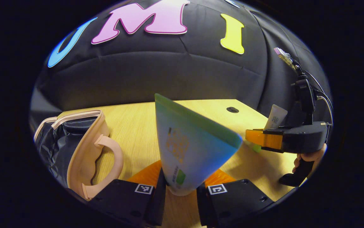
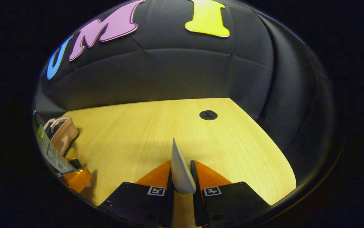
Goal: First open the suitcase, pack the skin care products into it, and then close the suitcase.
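Far to my left on the desk (image 1: 137, 126) the suitcase (image 1: 83, 158) lies already open, its dark lining showing behind the pale rim and handle, so the packing step is what I am in.

My left tongs (image 1: 182, 186) are clamped on the lower end of a green-and-blue tube (image 1: 194, 142), which stands up between the fingers with its broad crimped end fanning away from me. I hold it by the narrow end, I judge, so the wide end can go into the case first. The suitcase sits just left of this tube, with bare desk between them and nothing in the way.

Further right, my right tongs (image 2: 182, 186) are pressed together on a thin white tube (image 2: 180, 171), seen edge-on in the right gripper view; in the left gripper view it pokes up from them, well off from the case. This one has the longer trip, and my left tongs and their tube stand between it and the opening, so the left should go first.

A small round dark grommet (image 2: 208, 115) sits in the desk toward the back, out of the way.
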Demonstrator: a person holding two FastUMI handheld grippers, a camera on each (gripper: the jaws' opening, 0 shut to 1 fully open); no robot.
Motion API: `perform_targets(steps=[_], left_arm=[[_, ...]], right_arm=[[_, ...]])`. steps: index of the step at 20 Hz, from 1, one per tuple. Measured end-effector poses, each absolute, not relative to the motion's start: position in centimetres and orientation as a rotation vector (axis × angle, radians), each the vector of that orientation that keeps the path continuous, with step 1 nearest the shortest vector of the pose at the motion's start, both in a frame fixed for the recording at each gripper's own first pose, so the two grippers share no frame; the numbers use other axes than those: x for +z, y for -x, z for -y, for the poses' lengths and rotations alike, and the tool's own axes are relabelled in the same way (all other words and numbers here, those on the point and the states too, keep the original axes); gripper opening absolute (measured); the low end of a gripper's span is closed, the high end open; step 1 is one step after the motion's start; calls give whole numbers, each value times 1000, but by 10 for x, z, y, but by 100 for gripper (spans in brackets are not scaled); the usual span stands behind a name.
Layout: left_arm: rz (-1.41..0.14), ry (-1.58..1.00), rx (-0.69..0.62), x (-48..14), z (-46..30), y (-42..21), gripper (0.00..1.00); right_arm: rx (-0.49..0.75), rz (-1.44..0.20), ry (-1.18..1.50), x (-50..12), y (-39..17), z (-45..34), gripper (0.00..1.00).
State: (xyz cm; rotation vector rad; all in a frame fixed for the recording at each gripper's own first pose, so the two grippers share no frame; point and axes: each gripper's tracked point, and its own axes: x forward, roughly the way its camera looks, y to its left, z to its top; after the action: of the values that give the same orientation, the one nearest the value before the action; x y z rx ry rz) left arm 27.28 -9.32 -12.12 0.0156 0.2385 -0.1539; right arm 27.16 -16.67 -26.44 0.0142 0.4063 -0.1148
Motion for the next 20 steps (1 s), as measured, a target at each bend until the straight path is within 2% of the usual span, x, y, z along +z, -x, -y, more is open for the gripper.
perform_targets(steps=[2, 3, 5, 9, 10, 12, 15, 17, 18, 20], left_arm=[[-234, 3, -163, -120, 93, -270, 48], [-226, 12, -160, -115, 90, -268, 47], [-215, 35, -153, -102, 81, -254, 45], [-123, 53, -139, -35, 50, -214, 45], [-112, 65, -128, -19, 37, -203, 48], [-114, 102, -98, 5, 4, -181, 45], [-188, 97, -44, 11, -62, -159, 45], [-291, 32, -17, -9, -110, -157, 45], [-352, 2, -8, -23, -132, -159, 41], [-498, -23, 19, -56, -168, -166, 48]], right_arm=[[-86, -416, -2, -258, -263, 157, 24], [-76, -410, 3, -250, -258, 154, 29], [-63, -375, 8, -223, -246, 144, 29], [1, -314, 20, -165, -212, 112, 29], [20, -312, 20, -153, -203, 101, 28], [69, -307, 27, -132, -185, 76, 28], [139, -310, 40, -110, -156, 36, 29], [184, -324, 22, -103, -136, 6, 28], [199, -329, 13, -99, -128, -6, 28], [225, -325, -6, -91, -115, -29, 28]])
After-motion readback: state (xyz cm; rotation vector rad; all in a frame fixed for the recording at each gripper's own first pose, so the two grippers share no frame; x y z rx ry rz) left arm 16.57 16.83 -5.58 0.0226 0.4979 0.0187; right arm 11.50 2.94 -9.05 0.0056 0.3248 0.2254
